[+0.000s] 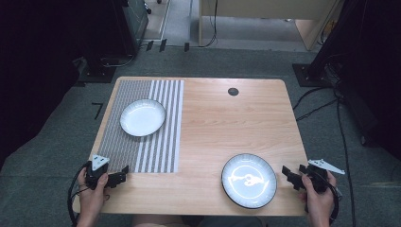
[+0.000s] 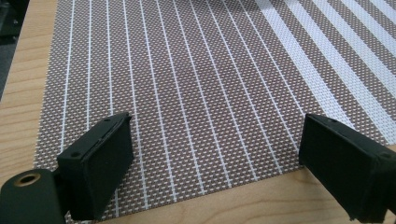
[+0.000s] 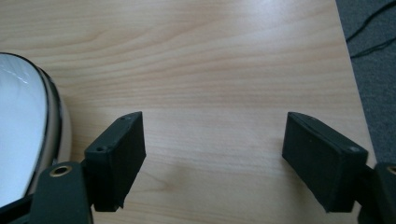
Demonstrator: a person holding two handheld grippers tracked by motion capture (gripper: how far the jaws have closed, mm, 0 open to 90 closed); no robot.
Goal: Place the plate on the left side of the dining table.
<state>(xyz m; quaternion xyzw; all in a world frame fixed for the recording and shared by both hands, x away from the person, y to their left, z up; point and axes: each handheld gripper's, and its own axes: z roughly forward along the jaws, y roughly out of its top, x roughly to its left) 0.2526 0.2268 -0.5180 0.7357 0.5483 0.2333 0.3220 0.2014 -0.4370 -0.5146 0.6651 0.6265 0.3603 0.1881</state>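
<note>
Right gripper (image 1: 290,174): jaws spread wide, empty, low over bare wood just beside the dark-rimmed plate (image 1: 249,180) at the near right of the table (image 1: 222,123). In the right gripper view, plate rim just left of the left jaw, not between the jaws. Likely step: gripping that rim. Best done by turning toward the plate, sliding one jaw under the lip and one over it, then closing gently; glazed and slippery, probably.

Left gripper (image 1: 120,176): also spread and empty, over the near edge of the striped mat (image 1: 156,137). White plate (image 1: 142,117) sits farther up the mat, well apart from it.
</note>
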